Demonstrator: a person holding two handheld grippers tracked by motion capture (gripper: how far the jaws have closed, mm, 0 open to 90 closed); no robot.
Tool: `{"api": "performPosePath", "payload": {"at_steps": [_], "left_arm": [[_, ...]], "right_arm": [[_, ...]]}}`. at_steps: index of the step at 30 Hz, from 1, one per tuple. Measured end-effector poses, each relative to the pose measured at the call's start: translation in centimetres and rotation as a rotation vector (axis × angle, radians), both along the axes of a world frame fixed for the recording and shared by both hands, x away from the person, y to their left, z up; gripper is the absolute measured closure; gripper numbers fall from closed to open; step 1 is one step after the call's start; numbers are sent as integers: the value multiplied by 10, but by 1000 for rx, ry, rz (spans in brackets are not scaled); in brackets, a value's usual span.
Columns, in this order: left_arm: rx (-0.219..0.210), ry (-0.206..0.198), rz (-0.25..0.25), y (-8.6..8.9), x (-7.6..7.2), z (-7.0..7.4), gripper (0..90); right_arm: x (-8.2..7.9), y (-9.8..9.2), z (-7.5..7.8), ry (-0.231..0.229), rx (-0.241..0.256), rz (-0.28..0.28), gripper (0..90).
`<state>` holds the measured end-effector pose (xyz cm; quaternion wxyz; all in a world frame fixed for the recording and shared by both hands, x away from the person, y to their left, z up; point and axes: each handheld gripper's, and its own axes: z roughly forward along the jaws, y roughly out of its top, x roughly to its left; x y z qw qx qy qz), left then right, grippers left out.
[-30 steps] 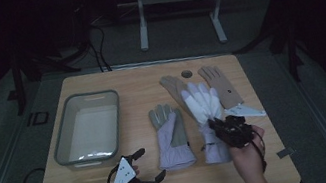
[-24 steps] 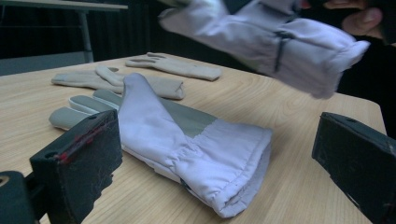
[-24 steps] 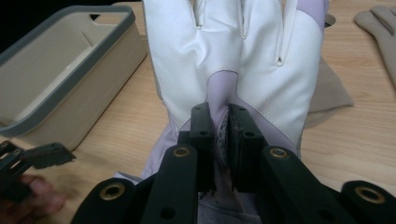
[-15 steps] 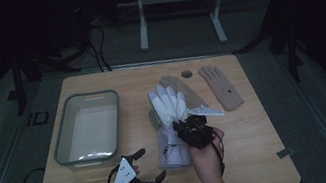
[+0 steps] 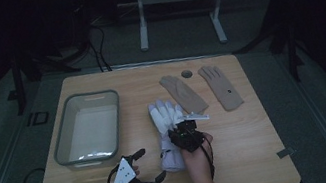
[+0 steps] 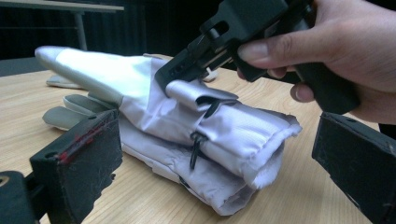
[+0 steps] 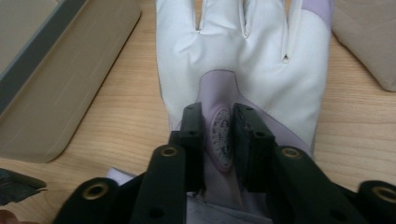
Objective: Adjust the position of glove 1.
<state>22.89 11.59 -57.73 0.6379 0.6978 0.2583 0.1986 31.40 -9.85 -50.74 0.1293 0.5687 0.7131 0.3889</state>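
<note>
Two white-and-lavender gloves lie stacked at the table's middle. The upper white glove [image 5: 164,114] [image 6: 140,84] [image 7: 243,60] rests on the lower glove [image 6: 154,154], whose grey fingers stick out at the left. My right gripper [image 5: 185,130] [image 7: 218,135] is shut on the upper glove's lavender wrist tab; in the left gripper view, the right gripper [image 6: 196,60] pinches a fold of it. My left gripper [image 5: 149,165] [image 6: 219,186] stands open near the front edge, its jaws wide apart and facing the gloves' cuffs, touching nothing.
A grey bin [image 5: 62,134] [image 7: 60,70] stands at the left of the wooden table. Two tan gloves [image 5: 182,93] [image 5: 221,86] lie flat at the back right, one tan glove [image 7: 369,37] close beside the white one. A small dark disc [image 5: 186,73] lies at the back.
My right gripper has carried the white glove to the left and laid it on top of the other white glove. The left gripper has stayed in place, open.
</note>
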Motion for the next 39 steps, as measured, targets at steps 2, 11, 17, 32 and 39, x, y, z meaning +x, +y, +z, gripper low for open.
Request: {"api": "performPosePath", "payload": {"at_steps": [2,11,17,32,39], "left_arm": [[2,-4,0,0,0,0,20],[4,2,4,0,0,0,20],[2,7,5,0,1,0,20],[33,-8,12,-3,-1,1,21],[33,2,28,-2,1,1,21]], "right_arm": [[2,1,-3,3,-1,6,698],[8,8,-15,-2,-51,30,502],[5,6,-6,-12,-49,69,382],[12,-33,36,-142,-58,248,135],[21,-49,42,-190,-96,409,142]]}}
